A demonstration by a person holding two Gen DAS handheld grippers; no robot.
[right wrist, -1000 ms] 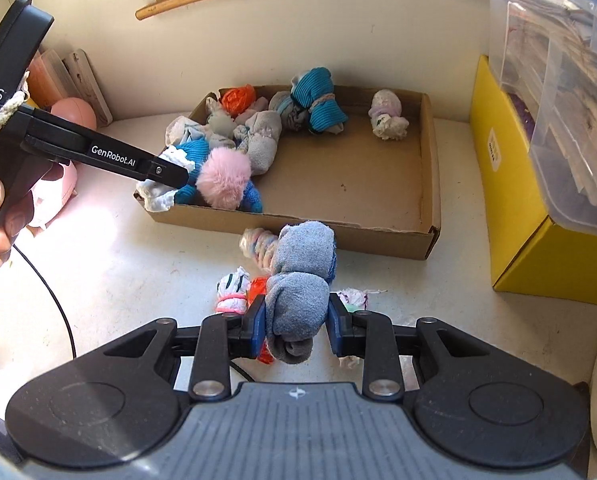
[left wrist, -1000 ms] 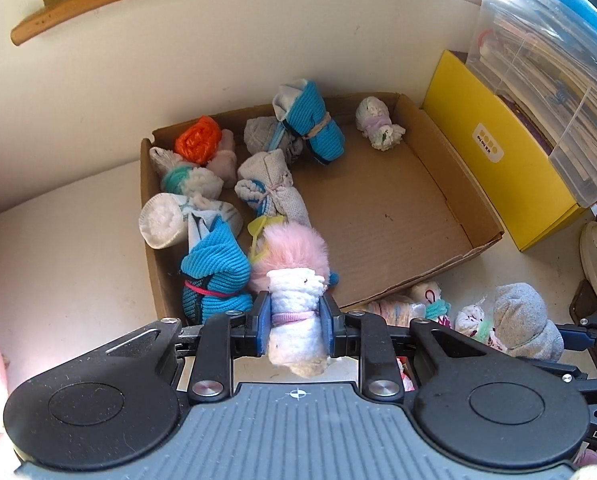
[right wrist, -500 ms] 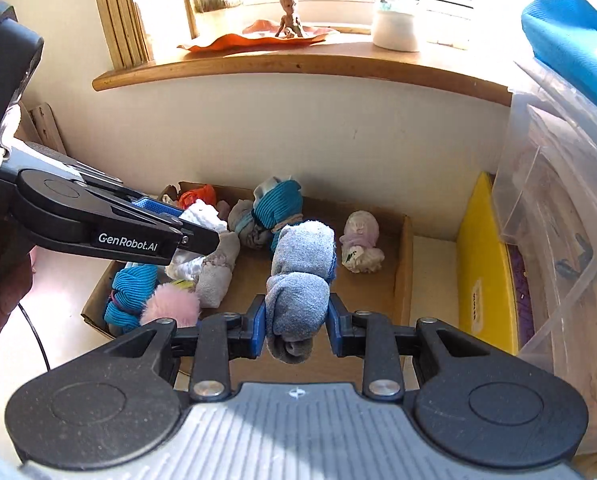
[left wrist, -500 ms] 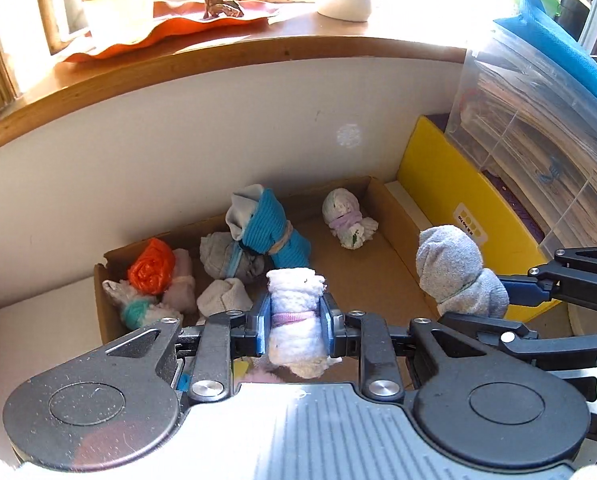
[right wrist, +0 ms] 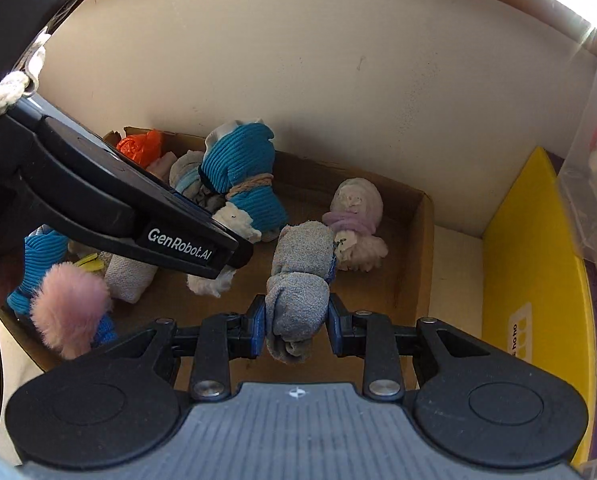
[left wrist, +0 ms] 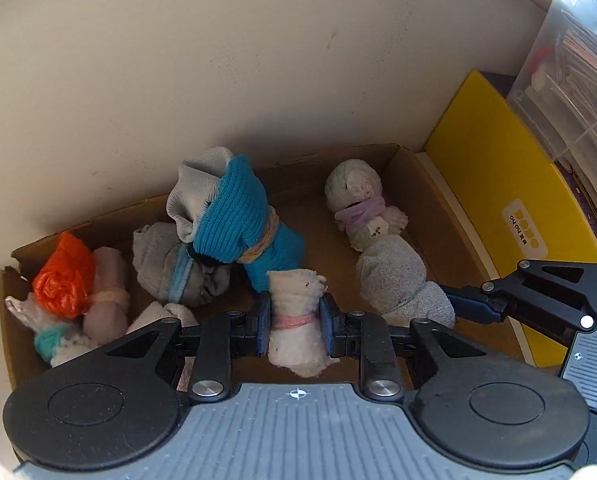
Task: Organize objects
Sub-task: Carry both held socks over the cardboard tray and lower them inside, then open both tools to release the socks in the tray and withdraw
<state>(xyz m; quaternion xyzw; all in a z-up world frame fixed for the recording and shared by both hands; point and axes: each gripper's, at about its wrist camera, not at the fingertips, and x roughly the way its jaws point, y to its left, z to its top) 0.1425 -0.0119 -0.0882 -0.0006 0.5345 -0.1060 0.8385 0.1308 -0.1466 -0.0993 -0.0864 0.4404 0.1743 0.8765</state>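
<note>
Against the pale wall a cardboard box sits beside a yellow box and holds rolled sock bundles — over its floor the left hand-held gripper is clamped on a white sock roll, the right hand-held gripper on a grey sock roll.

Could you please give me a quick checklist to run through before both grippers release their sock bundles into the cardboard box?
1. Left gripper shut on the white sock bundle: ok.
2. Right gripper shut on the grey sock bundle: ok.
3. Both bundles over the cardboard box: ok.
4. Bare box floor beneath the white bundle: cannot tell, hidden.
5. Grey bundle apart from the purple-tied bundle: not ok, they look to be touching.
6. Height above the floor: cannot tell.
</note>
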